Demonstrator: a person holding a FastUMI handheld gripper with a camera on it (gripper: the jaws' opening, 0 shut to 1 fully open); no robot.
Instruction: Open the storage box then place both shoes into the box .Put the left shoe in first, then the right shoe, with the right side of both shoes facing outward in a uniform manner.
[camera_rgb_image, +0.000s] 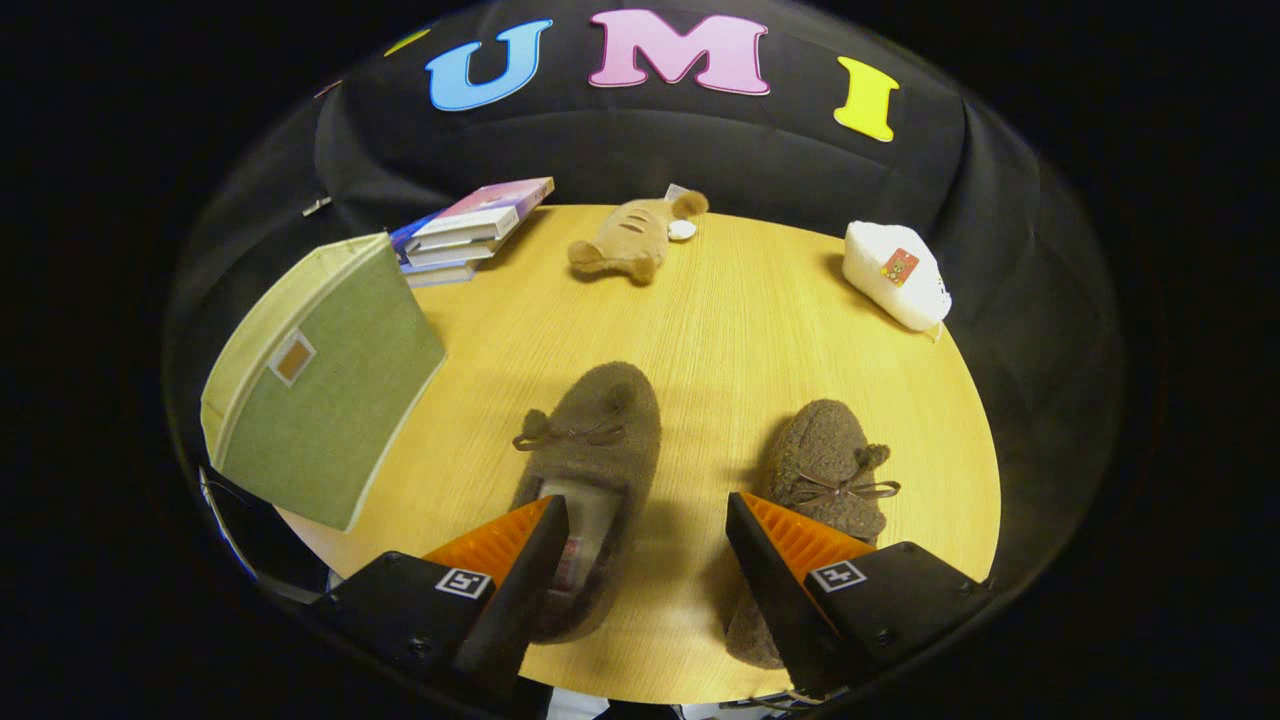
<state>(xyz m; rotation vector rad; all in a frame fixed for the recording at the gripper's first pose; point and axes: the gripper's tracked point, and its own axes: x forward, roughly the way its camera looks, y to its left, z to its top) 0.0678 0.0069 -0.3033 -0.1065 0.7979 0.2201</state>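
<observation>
Tool: fingers spread wide, holding nothing, poised over the near part of the bench.

Left-hand slipper: brown, fleecy, bow on top, toe pointing away from us; its opening lies just beside one finger.

Right-hand slipper: matching, its heel end partly hidden behind the other finger. Bare bench lies between the fingers.

Storage box: green fabric, beyond the left-hand slipper at the bench's edge, lid down; we judge the opening step not yet done.

Other items, well apart at the far side: stack of books, plush toy, white packet.

Risks, as we judge them: the box overhangs the bench edge, so a push on the lid may tip it off; soft fleece may slip from a shallow pinch; we cannot tell which slipper is the left one, so the order could be reversed.
</observation>
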